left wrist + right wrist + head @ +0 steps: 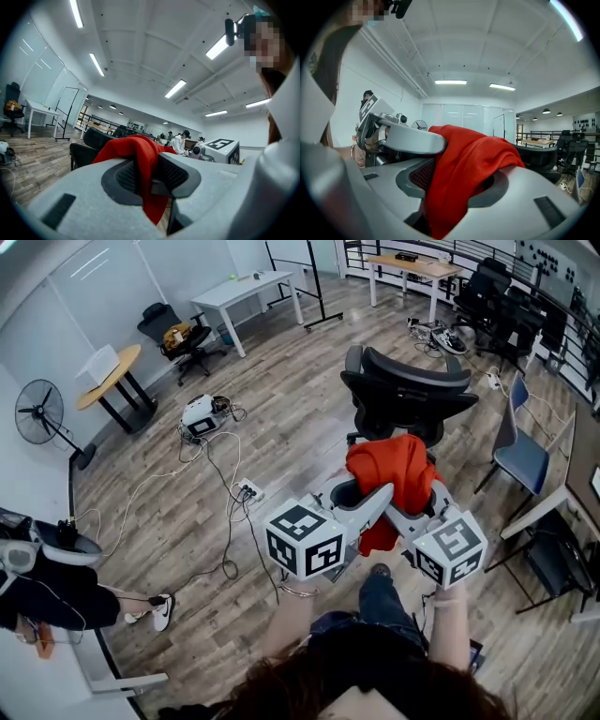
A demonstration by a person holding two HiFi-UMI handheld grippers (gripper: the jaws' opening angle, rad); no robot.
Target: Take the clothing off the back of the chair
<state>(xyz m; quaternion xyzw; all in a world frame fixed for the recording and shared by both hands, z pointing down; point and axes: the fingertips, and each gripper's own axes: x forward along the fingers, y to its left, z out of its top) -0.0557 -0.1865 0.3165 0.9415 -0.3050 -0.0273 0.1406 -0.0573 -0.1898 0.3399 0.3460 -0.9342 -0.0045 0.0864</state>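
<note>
Red clothing (394, 470), partly hidden behind left tongs (382, 498)

We're in a big open-plan office, with a touch of the lab about it. Wood-plank floor (281, 418) runs wall to wall, there's a white desk (246, 289) up by the wall and a round wooden table (111, 374) to its left. A black mesh office chair (408, 390) sits dead centre, with more swivel chairs (495, 294) lined up at the far desks. Standing fan (39, 413) on the left, and a power strip (248, 491) and cables (225, 521) trailing over the boards. Overhead, long strip lights (176, 88); at the back, people seated at workstations (180, 140)
</note>
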